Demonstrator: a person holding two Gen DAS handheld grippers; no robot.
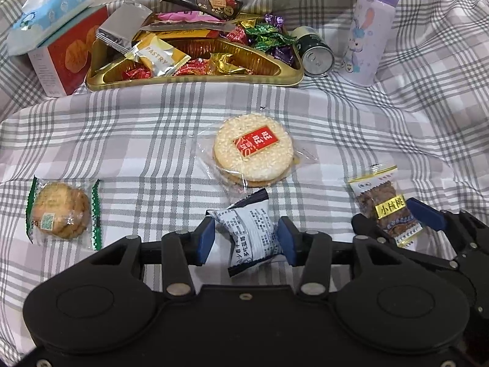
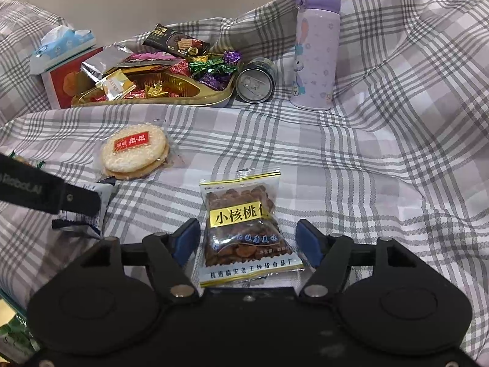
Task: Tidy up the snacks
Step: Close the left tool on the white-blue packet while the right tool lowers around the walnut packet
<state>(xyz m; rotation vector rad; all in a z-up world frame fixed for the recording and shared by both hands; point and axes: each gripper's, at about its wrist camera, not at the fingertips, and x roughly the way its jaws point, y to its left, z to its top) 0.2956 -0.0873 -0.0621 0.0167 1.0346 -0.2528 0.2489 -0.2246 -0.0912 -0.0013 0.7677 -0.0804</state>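
Note:
My left gripper (image 1: 247, 240) is open low over the plaid cloth. A white-and-blue snack packet (image 1: 249, 232) lies between its blue pads, edges close to them. My right gripper (image 2: 247, 241) is open too. A clear walnut packet with a yellow label (image 2: 244, 229) lies between its fingers, with a gap on each side. In the left wrist view that gripper (image 1: 394, 220) sits at the right edge. A round rice cracker pack (image 1: 253, 148) lies mid-cloth, and a green-edged cookie pack (image 1: 61, 211) lies left. A gold tray (image 1: 195, 81) at the back holds several wrapped sweets and bars.
Left of the tray stands a red pastry box (image 1: 67, 58) with a blue tissue pack (image 1: 45, 15) on top. A dark can (image 1: 314, 52) lies on its side right of the tray, beside an upright purple bottle (image 1: 369, 30). Rumpled plaid cloth (image 2: 397, 153) rises behind and to the right.

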